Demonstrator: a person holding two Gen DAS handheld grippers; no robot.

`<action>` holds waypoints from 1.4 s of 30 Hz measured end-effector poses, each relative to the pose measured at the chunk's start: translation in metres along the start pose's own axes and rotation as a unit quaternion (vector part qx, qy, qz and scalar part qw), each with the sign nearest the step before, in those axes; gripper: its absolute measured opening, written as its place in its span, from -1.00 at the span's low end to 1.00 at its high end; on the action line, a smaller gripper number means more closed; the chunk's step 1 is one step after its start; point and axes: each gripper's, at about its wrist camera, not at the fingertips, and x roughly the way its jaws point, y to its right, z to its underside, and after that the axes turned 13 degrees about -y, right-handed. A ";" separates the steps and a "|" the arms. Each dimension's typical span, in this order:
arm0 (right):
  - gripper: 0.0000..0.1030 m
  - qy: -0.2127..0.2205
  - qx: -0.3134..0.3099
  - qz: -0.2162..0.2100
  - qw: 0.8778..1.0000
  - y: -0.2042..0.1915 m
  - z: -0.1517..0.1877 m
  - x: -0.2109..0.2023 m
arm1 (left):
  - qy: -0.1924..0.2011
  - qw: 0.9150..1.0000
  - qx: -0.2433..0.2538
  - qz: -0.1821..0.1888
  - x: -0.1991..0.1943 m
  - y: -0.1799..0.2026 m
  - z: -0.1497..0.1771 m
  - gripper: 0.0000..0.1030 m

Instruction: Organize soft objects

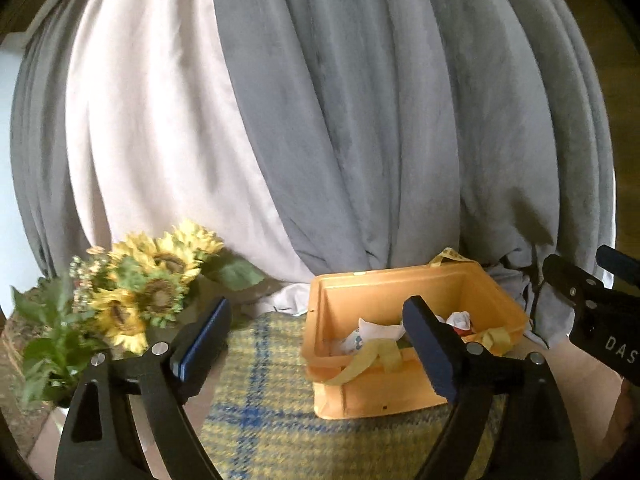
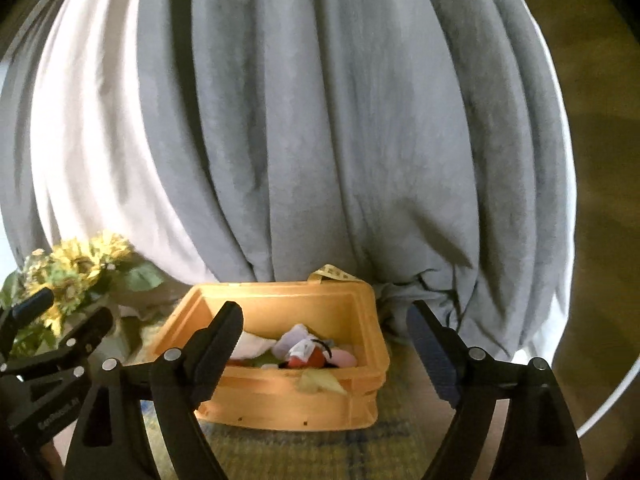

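Apparently near the end: soft objects (image 2: pixel 304 350) already piled inside the yellow bin (image 2: pixel 280 400), just ahead of the right gripper (image 2: pixel 324 336) and ahead-right of the left gripper (image 1: pixel 316 340). Both spread wide, pinching nothing. No loose soft items visible on the plaid cloth (image 1: pixel 256 412) around the bin. Possibly left: tucking in the yellow strips (image 1: pixel 372 356) draped over the near rim.

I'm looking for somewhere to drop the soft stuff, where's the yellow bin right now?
The bin sits on the plaid mat in front of the grey curtain, right of the sunflowers; in the right wrist view it is centre-low.
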 end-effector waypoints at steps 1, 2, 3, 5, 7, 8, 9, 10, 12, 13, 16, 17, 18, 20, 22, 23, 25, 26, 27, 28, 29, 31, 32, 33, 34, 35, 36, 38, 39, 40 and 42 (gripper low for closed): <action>0.64 0.002 0.000 -0.002 1.000 -0.001 0.003 -0.006 | 0.004 1.000 0.001 -0.003 -0.008 -0.002 0.002 0.72; 0.64 0.002 0.000 -0.004 1.000 -0.002 0.005 -0.012 | 0.008 1.000 0.002 -0.004 -0.016 -0.004 0.004 0.72; 0.64 0.003 0.001 -0.005 1.000 -0.003 0.008 -0.017 | 0.012 1.000 0.002 -0.006 -0.022 -0.005 0.007 0.73; 0.64 0.005 0.003 -0.006 1.000 -0.005 0.012 -0.028 | 0.022 1.000 0.008 -0.012 -0.036 -0.008 0.012 0.75; 0.64 0.007 0.003 -0.007 1.000 -0.008 0.018 -0.041 | 0.029 0.999 0.012 -0.011 -0.049 -0.013 0.017 0.82; 0.64 0.008 0.005 -0.006 1.000 -0.010 0.021 -0.046 | 0.031 0.999 0.013 -0.009 -0.054 -0.015 0.019 0.83; 0.64 0.008 0.008 -0.006 1.000 -0.012 0.024 -0.051 | 0.034 0.999 0.014 -0.006 -0.059 -0.018 0.022 0.83; 0.64 0.008 0.012 -0.006 1.000 -0.013 0.027 -0.058 | 0.036 0.999 0.015 -0.003 -0.065 -0.021 0.025 0.83; 0.64 0.011 0.018 0.000 1.000 -0.018 0.034 -0.070 | 0.042 0.999 0.019 0.001 -0.076 -0.029 0.030 0.84; 0.64 0.014 0.020 0.003 1.000 -0.021 0.037 -0.075 | 0.046 0.999 0.020 0.001 -0.081 -0.031 0.032 0.85; 0.67 0.021 0.026 0.015 0.999 -0.027 0.047 -0.091 | 0.062 0.998 0.026 0.000 -0.098 -0.041 0.041 0.92; 0.69 0.023 0.029 0.018 0.999 -0.029 0.051 -0.097 | 0.065 0.997 0.027 0.001 -0.103 -0.043 0.043 0.92; 0.72 0.025 0.032 0.021 0.999 -0.031 0.054 -0.102 | 0.069 0.997 0.029 0.003 -0.108 -0.046 0.046 0.94; 0.75 0.030 0.039 0.026 0.998 -0.033 0.060 -0.114 | 0.077 0.997 0.030 0.009 -0.119 -0.051 0.051 0.99; 0.76 0.033 0.044 0.028 0.998 -0.034 0.066 -0.125 | 0.082 0.996 0.031 0.015 -0.128 -0.053 0.055 0.99; 0.77 0.033 0.047 0.026 0.998 -0.034 0.068 -0.129 | 0.086 0.996 0.032 0.019 -0.133 -0.054 0.058 0.99; 0.81 0.033 0.049 0.023 0.998 -0.034 0.073 -0.139 | 0.088 0.995 0.033 0.019 -0.143 -0.054 0.064 0.99; 0.82 0.034 0.049 0.024 0.998 -0.034 0.075 -0.143 | 0.088 0.995 0.034 0.018 -0.147 -0.053 0.066 0.99; 0.84 0.036 0.048 0.025 0.998 -0.034 0.077 -0.147 | 0.088 0.995 0.034 0.018 -0.152 -0.053 0.070 0.99; 0.86 0.038 0.047 0.028 0.998 -0.034 0.080 -0.153 | 0.087 0.996 0.032 0.018 -0.154 -0.053 0.072 0.99; 0.86 0.040 0.046 0.030 0.998 -0.033 0.082 -0.157 | 0.084 0.996 0.031 0.018 -0.158 -0.053 0.074 0.99; 0.86 0.044 0.043 0.030 0.998 -0.031 0.087 -0.167 | 0.080 0.996 0.028 0.018 -0.167 -0.051 0.080 1.00; 0.86 0.046 0.040 0.028 0.998 -0.031 0.089 -0.171 | 0.078 0.997 0.026 0.014 -0.172 -0.050 0.083 1.00; 0.86 0.047 0.037 0.026 0.998 -0.030 0.091 -0.176 | 0.076 0.997 0.023 0.010 -0.176 -0.049 0.086 1.00; 0.86 0.048 0.033 0.024 0.998 -0.028 0.093 -0.181 | 0.072 0.997 0.022 0.009 -0.182 -0.048 0.088 1.00; 0.86 0.049 0.032 0.021 0.998 -0.027 0.096 -0.186 | 0.069 0.997 0.019 0.009 -0.187 -0.047 0.092 1.00; 0.86 0.049 0.031 0.019 0.998 -0.025 0.097 -0.190 | 0.066 0.998 0.016 0.007 -0.190 -0.047 0.094 1.00; 0.86 0.047 0.033 0.011 0.998 -0.022 0.101 -0.199 | 0.056 0.998 0.010 0.007 -0.201 -0.045 0.101 1.00; 0.86 0.048 0.034 0.008 0.998 -0.021 0.104 -0.204 | 0.053 0.999 0.007 0.006 -0.205 -0.044 0.104 1.00; 0.86 0.048 0.036 0.005 0.998 -0.019 0.106 -0.210 | 0.049 0.999 0.004 0.004 -0.210 -0.043 0.107 1.00; 0.86 0.050 0.035 0.003 0.998 -0.018 0.111 -0.219 | 0.047 0.999 0.002 -0.004 -0.221 -0.041 0.114 1.00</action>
